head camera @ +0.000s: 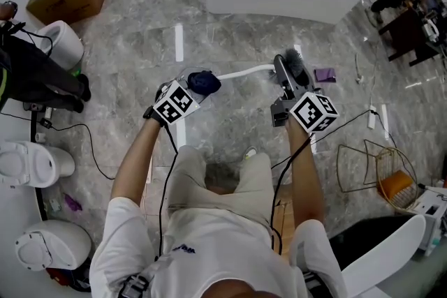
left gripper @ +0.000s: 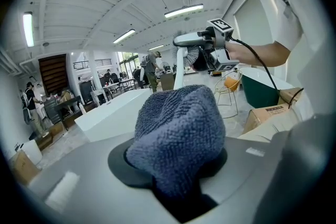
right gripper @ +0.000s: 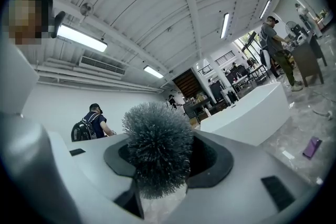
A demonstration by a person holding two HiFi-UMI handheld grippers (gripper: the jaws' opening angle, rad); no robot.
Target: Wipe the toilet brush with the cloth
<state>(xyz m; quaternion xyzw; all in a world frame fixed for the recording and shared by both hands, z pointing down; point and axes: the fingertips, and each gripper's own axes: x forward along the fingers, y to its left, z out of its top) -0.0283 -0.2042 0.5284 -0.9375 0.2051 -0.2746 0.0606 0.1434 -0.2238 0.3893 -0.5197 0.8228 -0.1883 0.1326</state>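
Toilet brush (head camera: 297, 65): you hold it about level above the grey marbled floor (head camera: 230, 31), ahead of your knees; bristle end at your right, white handle runs left to the cloth (head camera: 204, 82).
Writing: none legible; print on cardboard box (left gripper: 273, 113) too small.
Right gripper (head camera: 285, 77): clenched on the brush just behind the bristles; forearm stretched fwd, marker cube up.
Left gripper (head camera: 198, 88): grasps the cloth, bunched betw. its jaws, at the handle's far end; can't tell if wrapped round it; forearm angled fwd.
Textures: cloth dark blue, nubby terry; bristles grey, stiff, round tuft; handle smooth, slightly curved.
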